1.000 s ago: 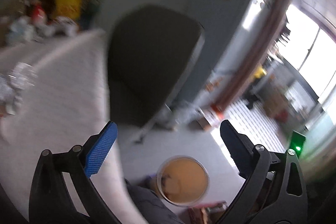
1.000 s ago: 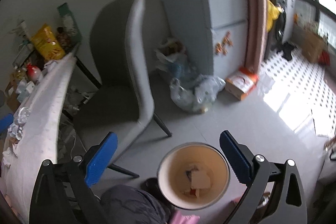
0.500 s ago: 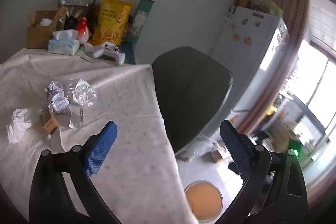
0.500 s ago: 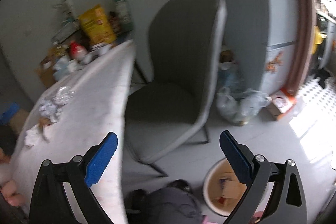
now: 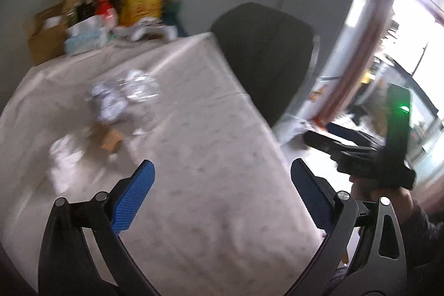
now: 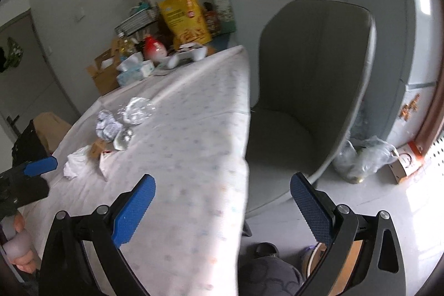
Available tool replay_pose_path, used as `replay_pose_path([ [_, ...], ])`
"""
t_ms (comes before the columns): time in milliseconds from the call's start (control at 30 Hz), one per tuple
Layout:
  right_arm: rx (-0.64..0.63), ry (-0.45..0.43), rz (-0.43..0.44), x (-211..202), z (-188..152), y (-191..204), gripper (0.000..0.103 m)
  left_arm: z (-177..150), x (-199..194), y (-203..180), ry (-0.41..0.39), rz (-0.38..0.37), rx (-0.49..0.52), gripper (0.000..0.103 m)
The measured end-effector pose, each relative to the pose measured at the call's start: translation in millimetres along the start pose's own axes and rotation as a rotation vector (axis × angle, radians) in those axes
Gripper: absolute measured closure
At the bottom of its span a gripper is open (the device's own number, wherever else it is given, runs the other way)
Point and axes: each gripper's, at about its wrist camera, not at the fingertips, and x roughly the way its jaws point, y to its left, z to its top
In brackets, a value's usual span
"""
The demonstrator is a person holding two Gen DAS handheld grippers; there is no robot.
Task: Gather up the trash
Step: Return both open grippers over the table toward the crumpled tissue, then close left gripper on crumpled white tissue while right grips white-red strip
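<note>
Trash lies on the white tablecloth (image 6: pixel 180 157): crumpled foil wrappers (image 6: pixel 106 126), clear plastic (image 6: pixel 138 108), a small brown carton (image 6: pixel 95 150) and a crumpled white tissue (image 6: pixel 75 164). The left wrist view shows the same pile blurred: wrappers (image 5: pixel 111 101), carton (image 5: pixel 111 140), tissue (image 5: pixel 62 157). My left gripper (image 5: pixel 222 193) is open and empty over the table's near part. My right gripper (image 6: pixel 222 201) is open and empty above the table's right edge. The trash bin's rim (image 6: pixel 310 258) peeks out low on the floor.
A grey chair (image 6: pixel 305 101) stands at the table's right side. Tissue pack (image 6: pixel 134 71), yellow bag (image 6: pixel 184 17), boxes and bottles crowd the far end. Plastic bags (image 6: pixel 363 160) and a carton (image 6: pixel 408 162) lie on the floor by the fridge.
Both grippers swung up from over the floor bin to face the table. The trash pile has come into view ahead. Both stay open and empty.
</note>
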Motion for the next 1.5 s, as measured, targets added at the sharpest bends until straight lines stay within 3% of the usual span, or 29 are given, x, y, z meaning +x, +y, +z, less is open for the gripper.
replay_pose_path([
  [300,-0.081,0.037,0.043,24,9,51,0.008,-7,-20,76,-0.004,0.205,-0.222,0.006],
  [667,-0.131,0.113,0.153,61,10,110,0.01,-19,-30,130,-0.006,0.292,-0.349,0.006],
  [900,-0.183,0.18,0.223,85,6,144,0.016,-20,-14,156,-0.015,0.351,-0.421,0.006],
  [1333,-0.248,0.266,0.203,129,2,184,0.025,-36,35,196,0.033,0.383,-0.503,0.007],
  [1467,-0.262,0.285,0.212,140,2,195,0.032,-41,42,202,0.037,0.373,-0.518,0.022],
  [1500,-0.268,0.289,0.212,143,2,197,0.034,-41,41,200,0.026,0.382,-0.503,0.033],
])
